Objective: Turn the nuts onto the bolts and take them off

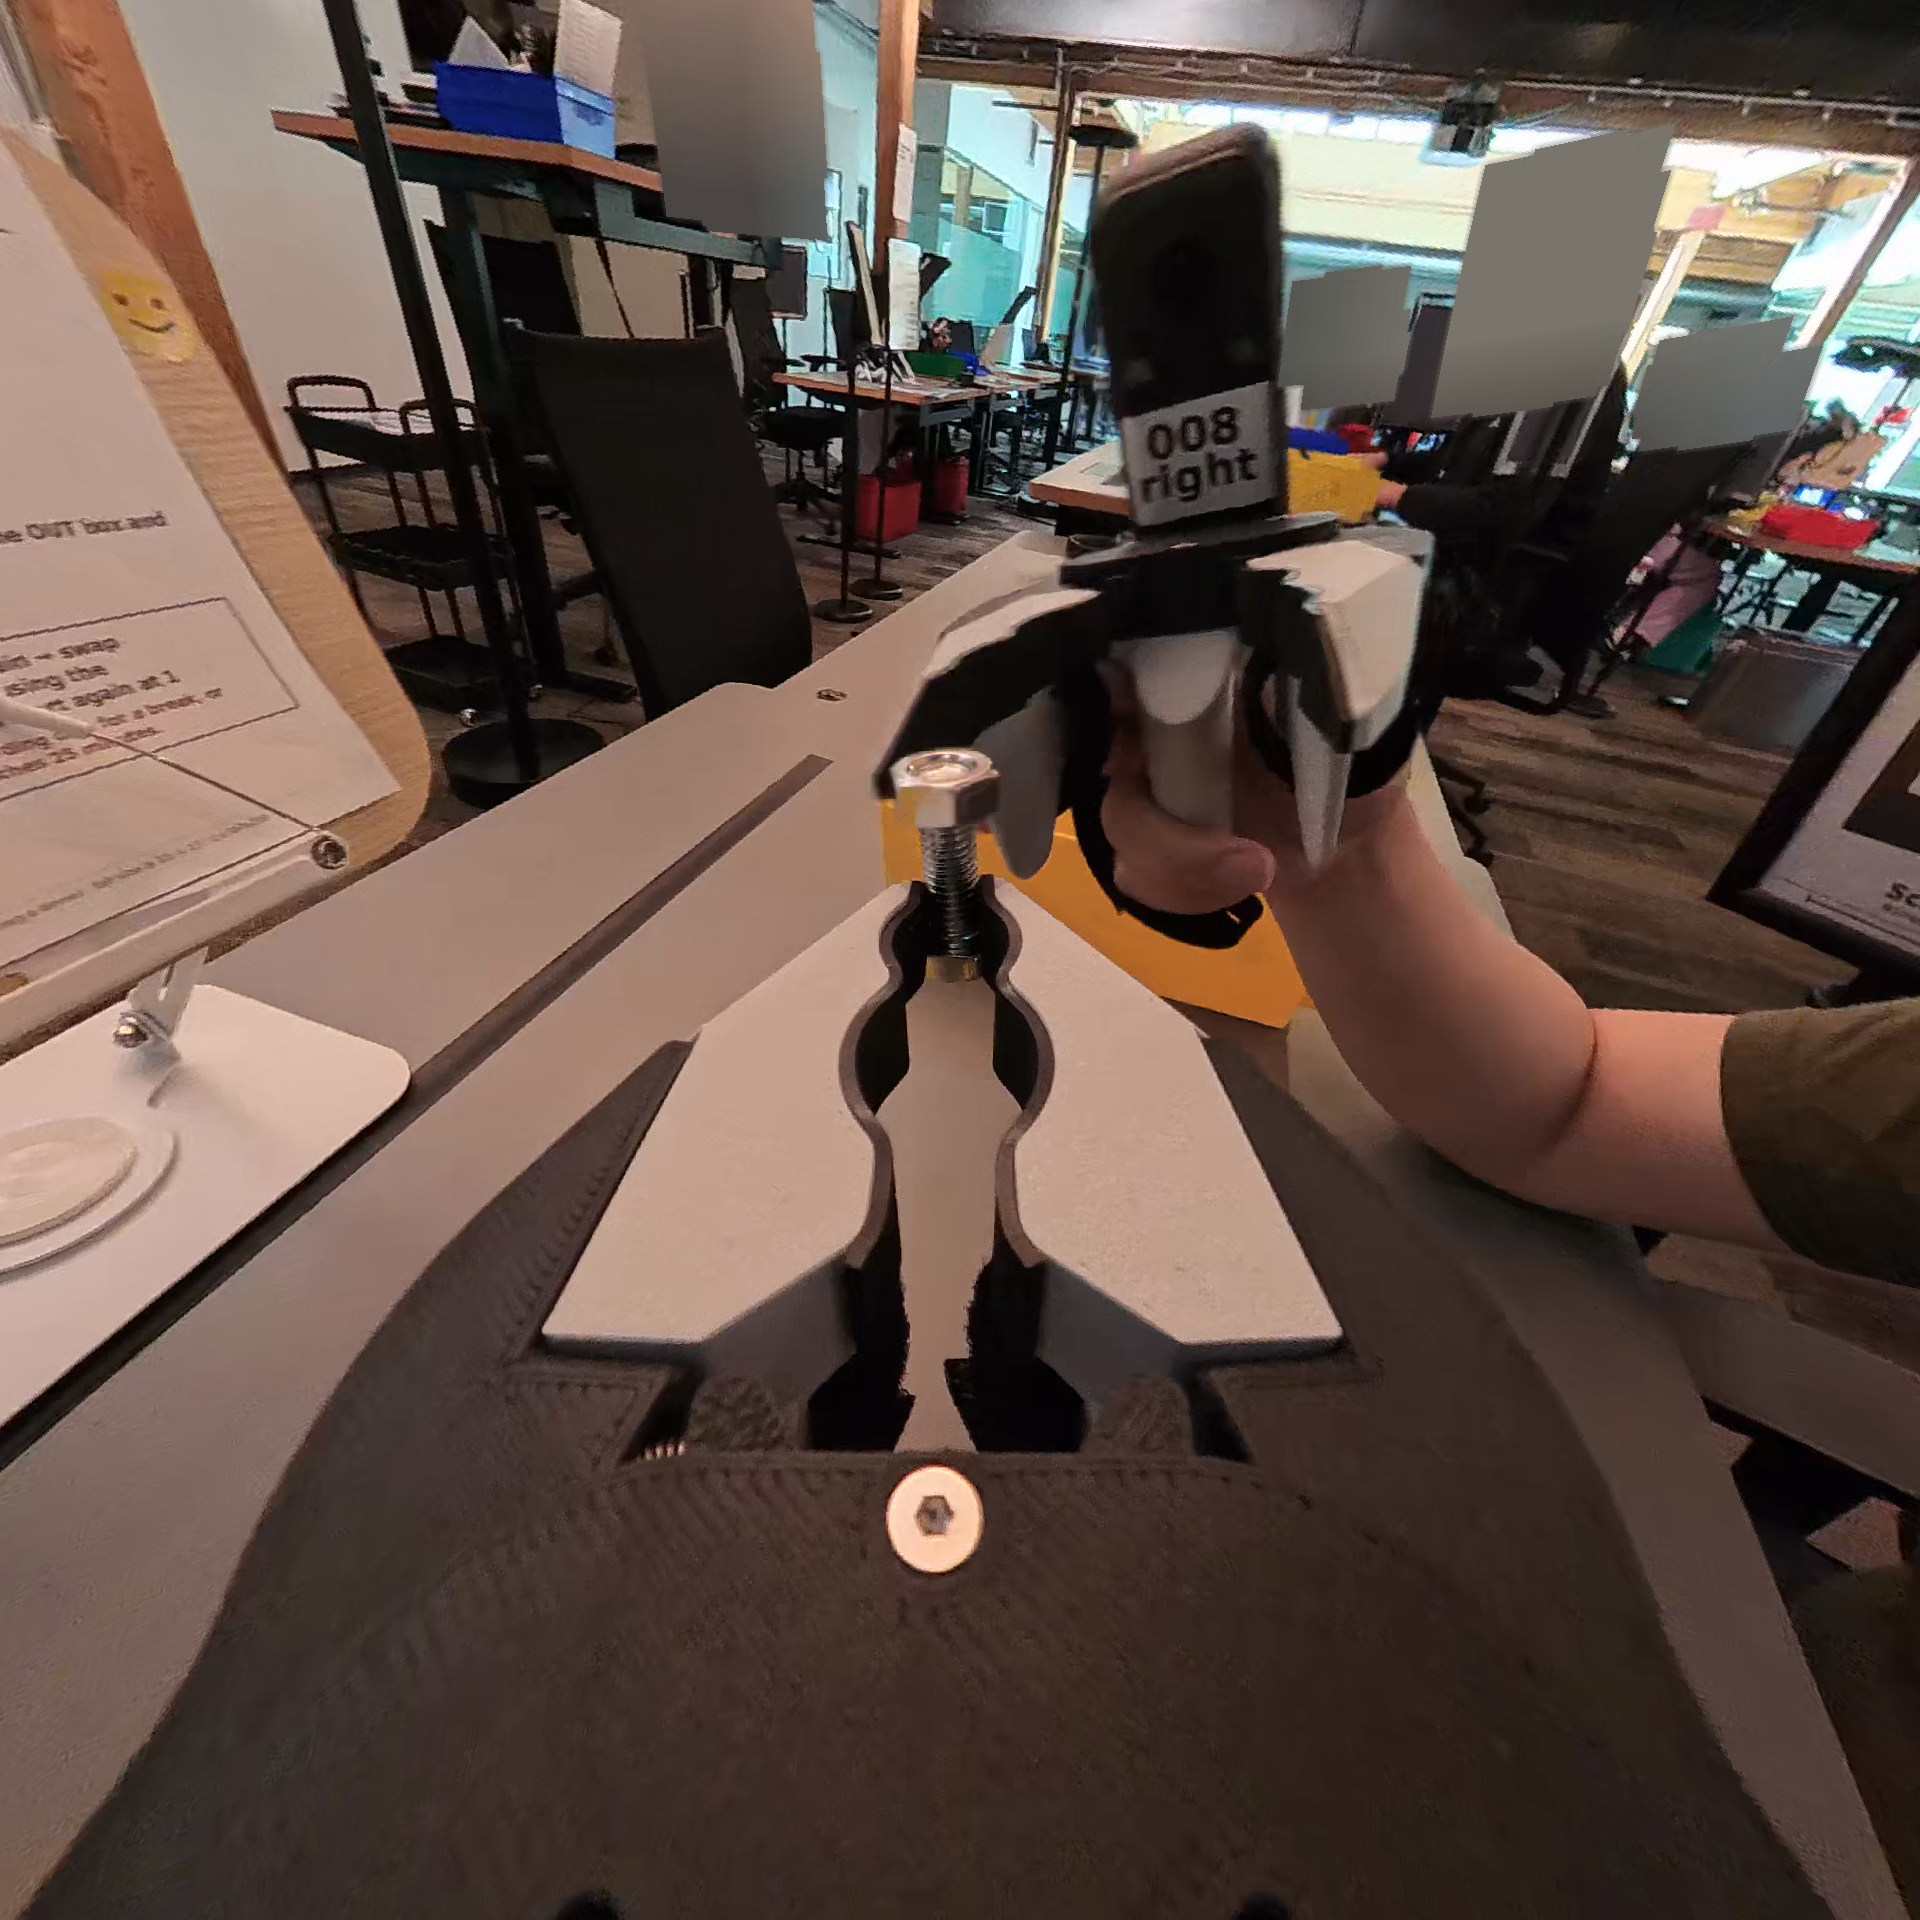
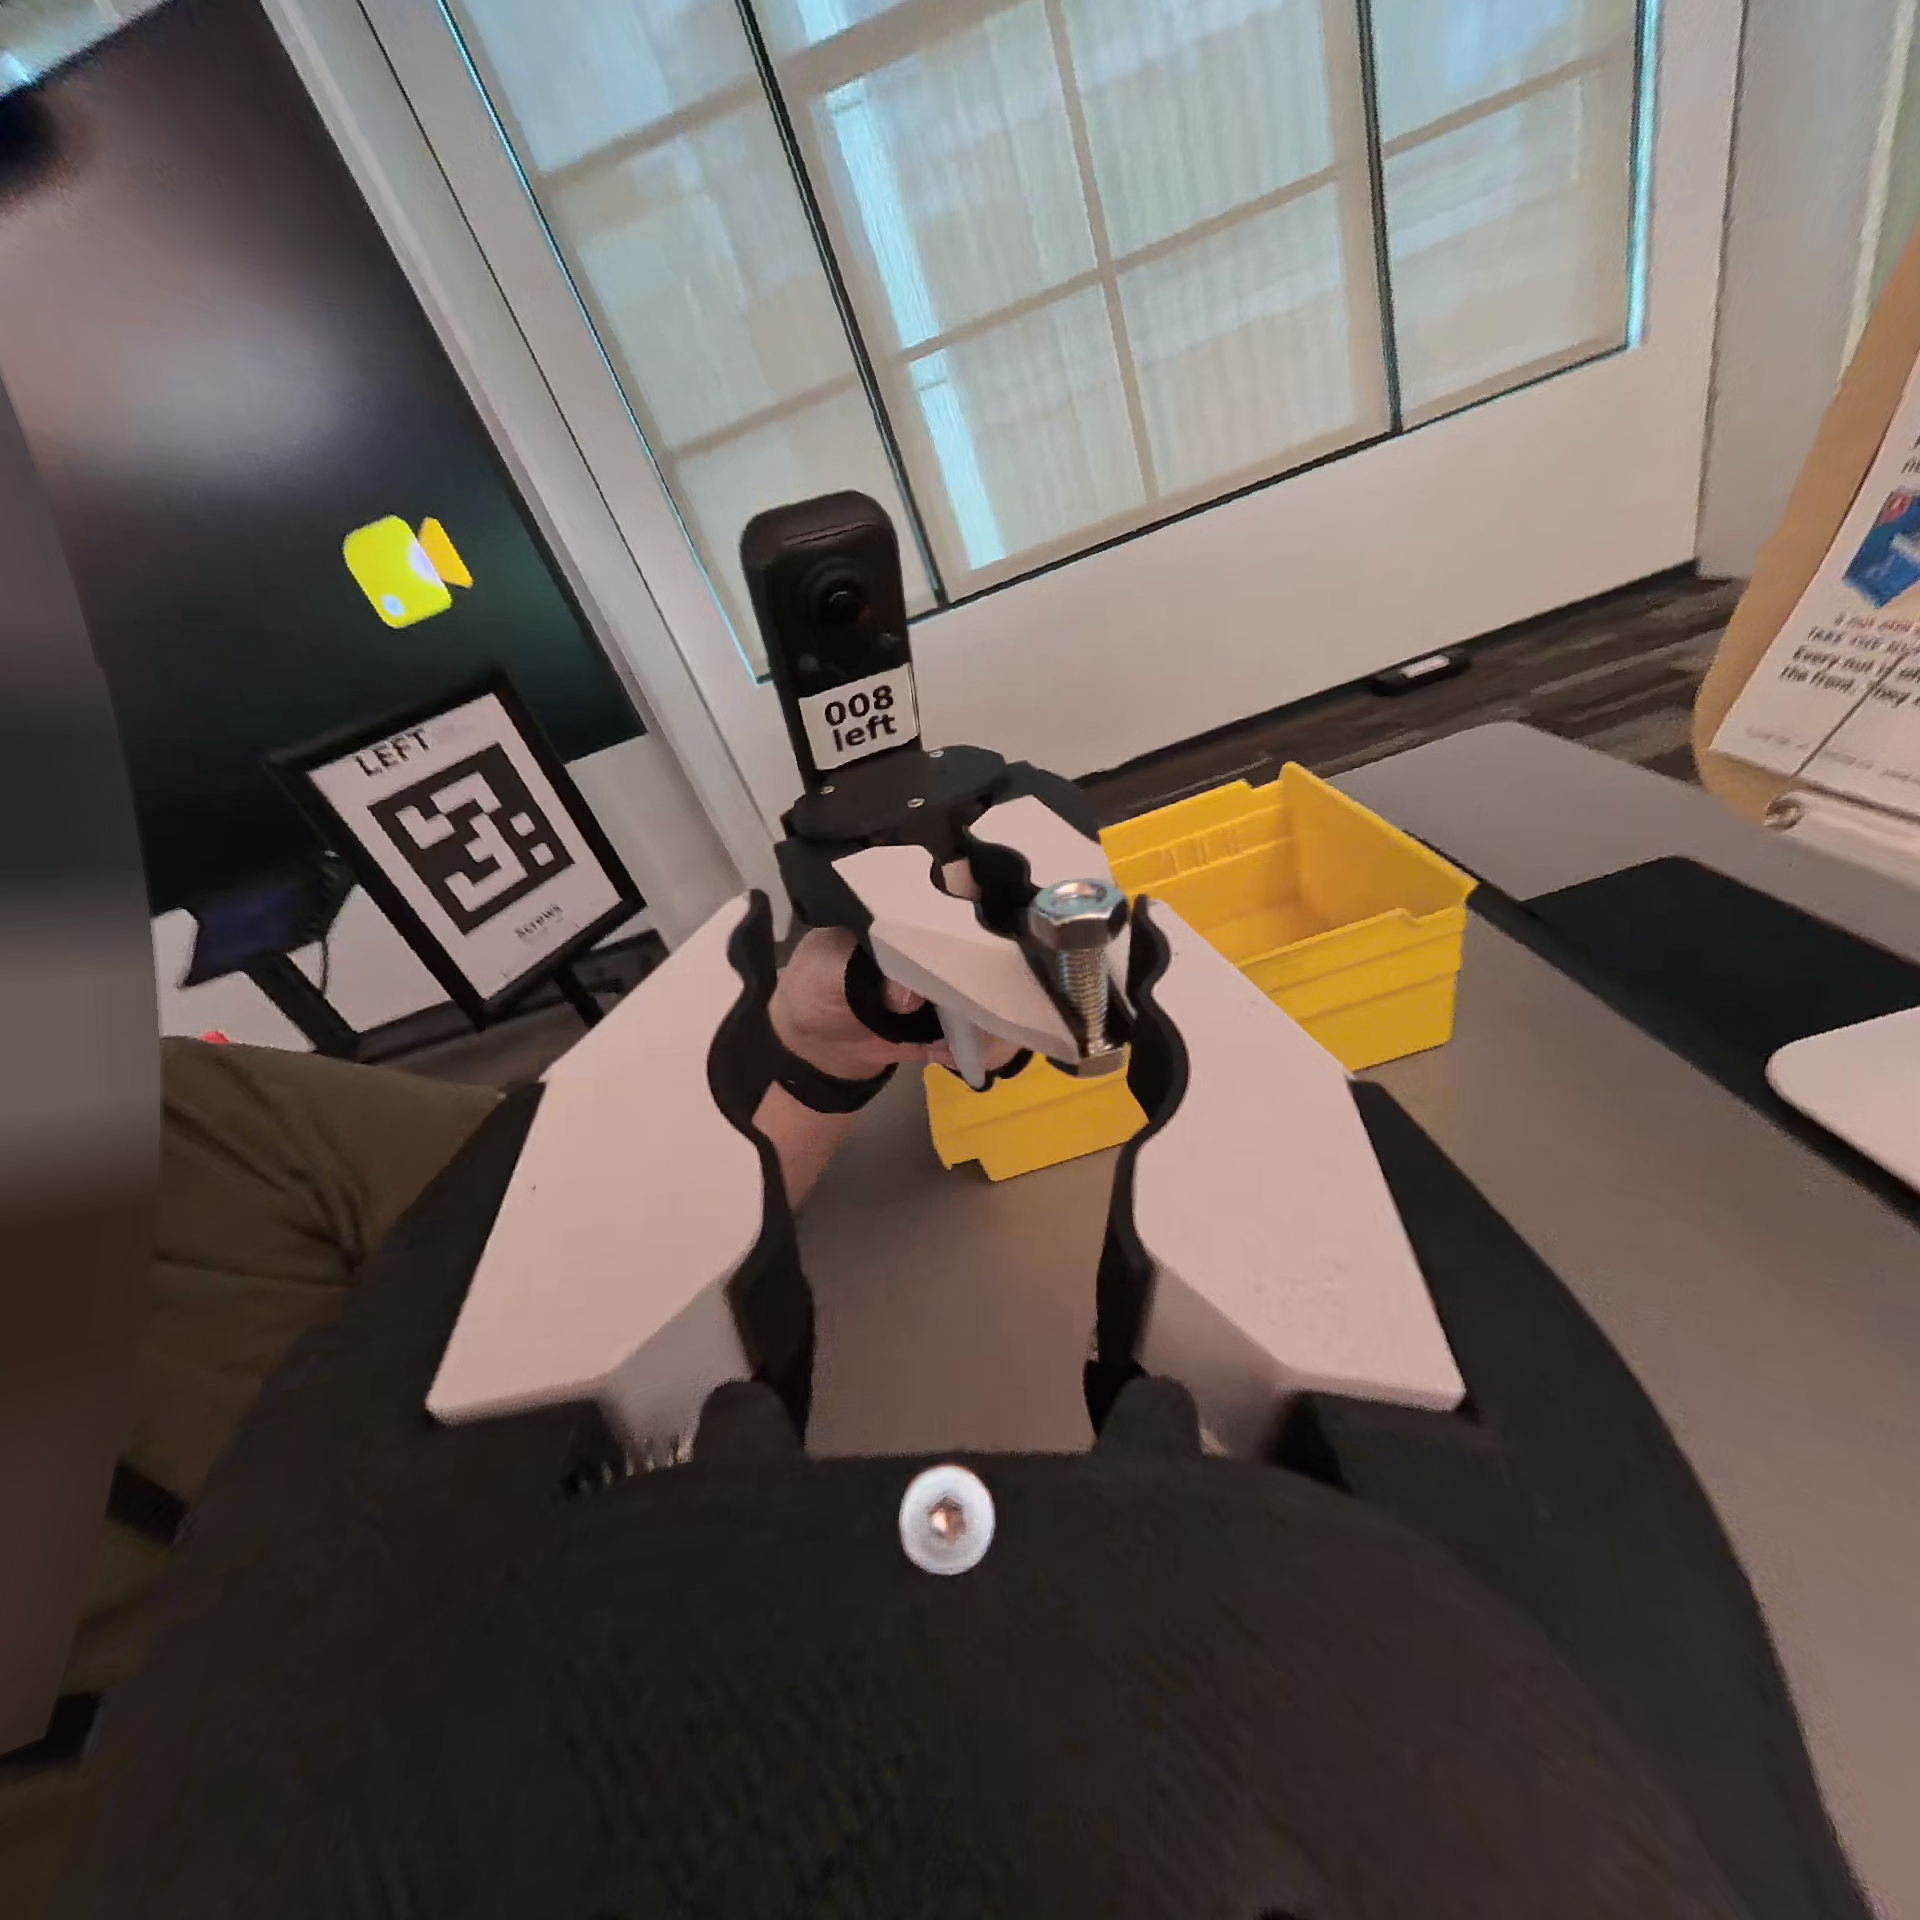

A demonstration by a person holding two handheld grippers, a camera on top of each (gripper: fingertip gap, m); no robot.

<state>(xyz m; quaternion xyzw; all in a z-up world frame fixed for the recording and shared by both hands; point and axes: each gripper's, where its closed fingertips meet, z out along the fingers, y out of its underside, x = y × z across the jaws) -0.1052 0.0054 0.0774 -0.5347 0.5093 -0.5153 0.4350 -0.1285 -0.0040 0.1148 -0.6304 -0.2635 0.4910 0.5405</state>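
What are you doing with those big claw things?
A person holds a claw-like gripper in each hand. The left gripper is shut on a silver bolt, holding it upright above the grey table. A nut sits at the bolt's top end. The right gripper is open, with its fingers on either side of the nut. A yellow bin stands behind.

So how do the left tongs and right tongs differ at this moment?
The left tongs are shut on the bolt, which stands upright with a nut at its top; the right tongs are open and hold nothing. Both have white fingers on black bodies, over the grey table.
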